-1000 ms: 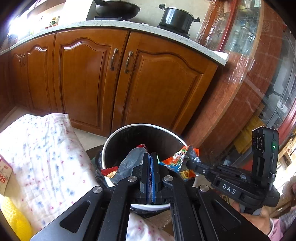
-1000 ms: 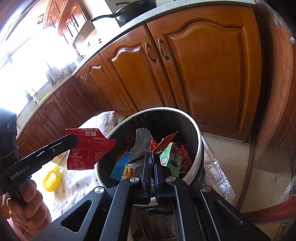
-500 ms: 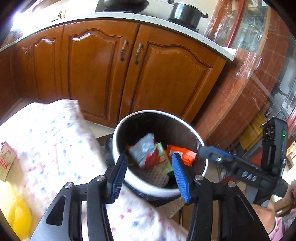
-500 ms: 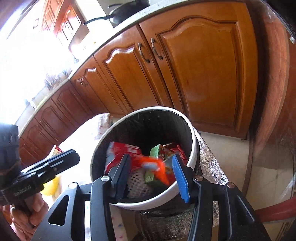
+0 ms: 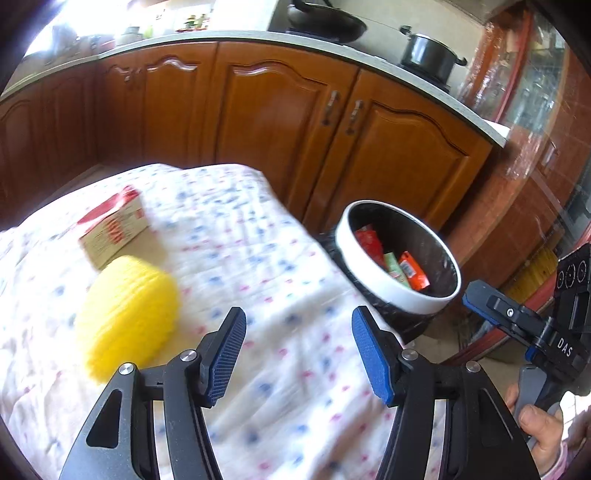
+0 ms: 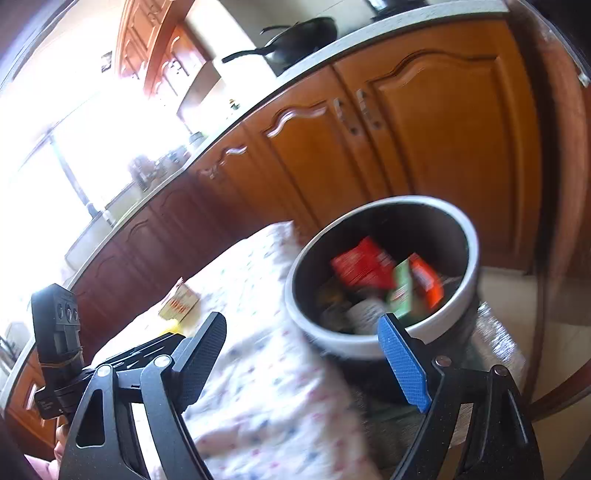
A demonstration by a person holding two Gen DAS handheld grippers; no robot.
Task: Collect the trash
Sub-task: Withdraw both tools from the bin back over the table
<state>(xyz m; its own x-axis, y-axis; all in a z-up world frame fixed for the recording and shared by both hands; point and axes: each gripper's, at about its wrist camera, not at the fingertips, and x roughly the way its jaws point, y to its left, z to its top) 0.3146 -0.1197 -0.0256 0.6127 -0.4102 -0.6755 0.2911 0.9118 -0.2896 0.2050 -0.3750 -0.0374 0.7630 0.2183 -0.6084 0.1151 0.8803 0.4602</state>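
Observation:
A white-rimmed bin (image 5: 400, 290) (image 6: 474, 254) with a black liner stands beside the cloth-covered table and holds red, green and orange wrappers (image 6: 384, 277). On the flowered cloth lie a yellow foam net (image 5: 127, 314) and a red-and-white carton (image 5: 112, 229) (image 6: 179, 302). My left gripper (image 5: 297, 354) hovers over the cloth to the right of the yellow net, its jaws opening and nothing between them. My right gripper (image 6: 303, 360) hangs at the table's corner next to the bin, jaws opening and empty. Each gripper also shows in the other's view: the right gripper (image 5: 476, 299) and the left gripper (image 6: 155, 345).
Wooden cabinet doors (image 5: 280, 122) run behind the table and bin under a pale countertop with a pan (image 5: 325, 22) and a pot (image 5: 428, 51). A wood-and-glass cabinet (image 5: 535, 110) stands at the right. A hand (image 5: 543, 432) grips the right gripper's handle.
Both grippers opened and dropped their wrappers into the bin. The left gripper then swung away leftwards over the cloth, towards the yellow net and carton; the right drew back from the bin.

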